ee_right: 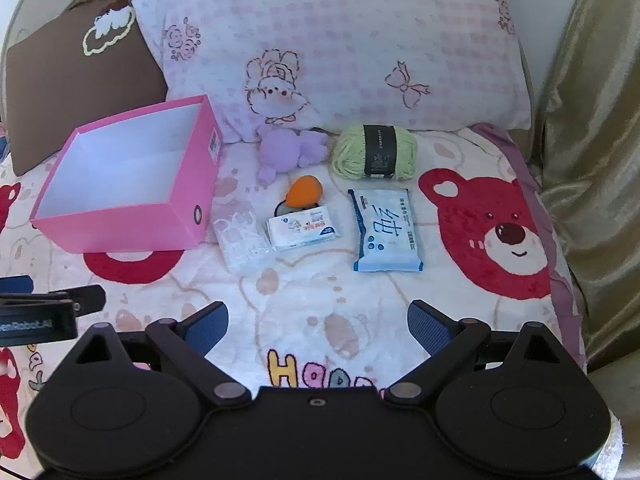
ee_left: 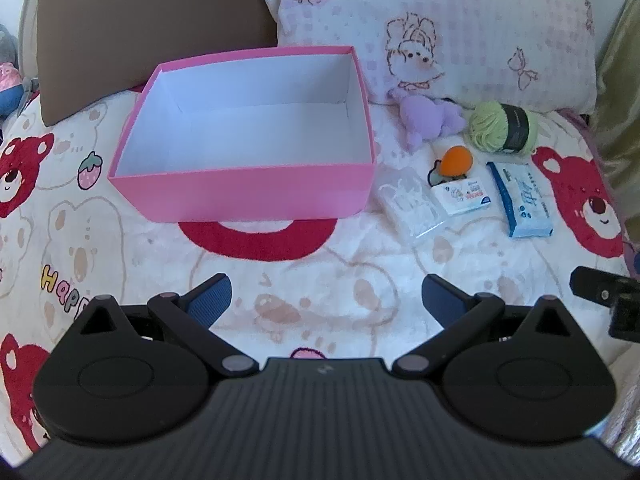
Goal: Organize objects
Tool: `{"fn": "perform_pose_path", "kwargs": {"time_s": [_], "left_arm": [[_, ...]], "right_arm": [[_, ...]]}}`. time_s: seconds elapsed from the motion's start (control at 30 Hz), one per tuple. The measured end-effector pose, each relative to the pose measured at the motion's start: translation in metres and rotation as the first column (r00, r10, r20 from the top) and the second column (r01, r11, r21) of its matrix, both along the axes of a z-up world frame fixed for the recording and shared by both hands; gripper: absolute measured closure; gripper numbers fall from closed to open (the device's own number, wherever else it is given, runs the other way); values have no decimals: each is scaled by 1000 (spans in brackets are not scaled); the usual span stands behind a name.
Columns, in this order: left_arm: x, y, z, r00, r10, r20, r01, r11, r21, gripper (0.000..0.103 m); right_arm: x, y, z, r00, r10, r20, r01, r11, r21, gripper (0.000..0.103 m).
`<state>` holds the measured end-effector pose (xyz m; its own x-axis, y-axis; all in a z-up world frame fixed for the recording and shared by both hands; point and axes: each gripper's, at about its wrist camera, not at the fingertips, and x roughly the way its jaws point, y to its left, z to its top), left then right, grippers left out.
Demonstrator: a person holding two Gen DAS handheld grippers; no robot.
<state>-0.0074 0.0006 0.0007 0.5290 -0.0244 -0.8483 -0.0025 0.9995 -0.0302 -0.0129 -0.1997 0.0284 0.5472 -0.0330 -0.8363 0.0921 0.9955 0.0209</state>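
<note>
Both the left gripper (ee_left: 326,296) and the right gripper (ee_right: 318,322) hang over the blanket (ee_right: 304,292) with jaws spread wide and nothing between them. The pink box (ee_left: 244,192) sits open on the left. To its right lie a clear packet (ee_right: 240,240), a small tissue pack (ee_right: 302,228), an orange toy (ee_right: 305,192), a blue wipes pack (ee_right: 386,232), a purple plush (ee_right: 286,152) and green yarn (ee_right: 374,152). Two pillows, one brown (ee_right: 80,92) and one pink-checked (ee_right: 340,40), close off the back.
</note>
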Motion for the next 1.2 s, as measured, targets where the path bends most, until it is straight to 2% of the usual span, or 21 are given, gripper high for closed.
{"fn": "perform_pose_path", "kwargs": {"time_s": [0.17,1.2], "left_arm": [[-2,1,3,1000,2,22,-2,1000,-1,0],[-3,6,-2,1000,-5,-10,5,999,-41,0]], "right_arm": [[0,0,0,1000,-1,2,1,1000,-5,5],[1,-3,-4,1000,1,-21,-2,1000,-23,5]]}}
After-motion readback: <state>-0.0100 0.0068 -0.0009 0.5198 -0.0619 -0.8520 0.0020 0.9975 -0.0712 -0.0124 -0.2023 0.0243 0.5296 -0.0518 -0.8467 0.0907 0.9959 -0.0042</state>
